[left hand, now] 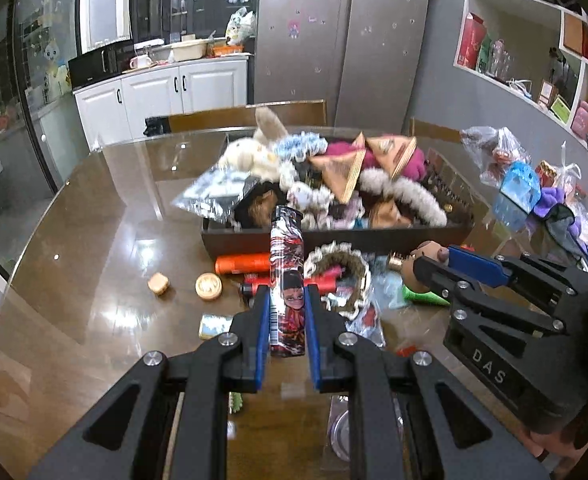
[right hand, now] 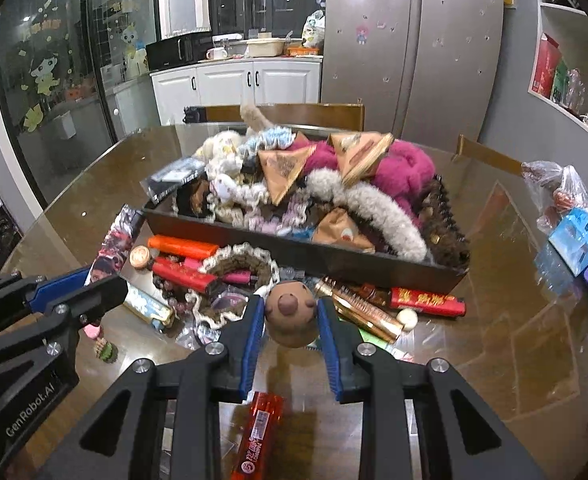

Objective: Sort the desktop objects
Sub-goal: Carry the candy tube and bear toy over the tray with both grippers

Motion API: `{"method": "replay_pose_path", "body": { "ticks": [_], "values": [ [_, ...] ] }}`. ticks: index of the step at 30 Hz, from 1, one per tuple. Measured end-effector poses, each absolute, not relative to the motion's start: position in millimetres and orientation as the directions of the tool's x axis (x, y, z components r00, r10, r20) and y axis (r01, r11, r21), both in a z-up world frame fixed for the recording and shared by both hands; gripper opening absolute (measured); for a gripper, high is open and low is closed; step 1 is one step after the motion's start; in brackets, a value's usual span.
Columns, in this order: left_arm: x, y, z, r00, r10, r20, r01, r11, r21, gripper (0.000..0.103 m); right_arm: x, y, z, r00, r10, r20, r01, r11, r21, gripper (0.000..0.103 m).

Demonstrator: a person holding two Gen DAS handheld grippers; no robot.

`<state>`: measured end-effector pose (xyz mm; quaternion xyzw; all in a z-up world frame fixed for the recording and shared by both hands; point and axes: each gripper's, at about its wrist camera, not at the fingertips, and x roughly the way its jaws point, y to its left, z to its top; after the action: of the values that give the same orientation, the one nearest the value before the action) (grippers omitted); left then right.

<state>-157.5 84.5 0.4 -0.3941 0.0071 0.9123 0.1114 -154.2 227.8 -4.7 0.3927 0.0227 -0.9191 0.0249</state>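
My left gripper (left hand: 288, 294) is shut on a long slim stick with a cartoon print (left hand: 287, 264), held lifted and pointing toward the dark tray (left hand: 374, 238). The same stick (right hand: 116, 236) shows at the left of the right wrist view, in the left gripper (right hand: 106, 276). My right gripper (right hand: 290, 303) is shut on a small brown round toy head (right hand: 290, 322), raised above the table clutter. In the left wrist view that toy (left hand: 428, 249) sits in the right gripper (left hand: 435, 258) at the right. The tray (right hand: 294, 249) is heaped with plush pieces, scrunchies and hair bands.
On the glass table in front of the tray lie red and orange lighters (right hand: 182, 248), a brown lace scrunchie (right hand: 238, 264), gold tubes (right hand: 366, 312) and two small round tins (left hand: 208, 286). Plastic bags and a blue box (right hand: 574, 240) stand at the right. Chairs stand behind.
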Motion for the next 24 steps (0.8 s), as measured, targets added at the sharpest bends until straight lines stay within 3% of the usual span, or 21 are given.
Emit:
{"method": "replay_pose_path", "body": {
  "ticks": [24],
  "values": [
    [-199,104,26,-0.675,0.169,-0.719,-0.210,-0.977,-0.033,0.017,-180,237,40,-0.740,-0.015,-0.673,0.049,-0.998,-0.032,0.028]
  ]
}}
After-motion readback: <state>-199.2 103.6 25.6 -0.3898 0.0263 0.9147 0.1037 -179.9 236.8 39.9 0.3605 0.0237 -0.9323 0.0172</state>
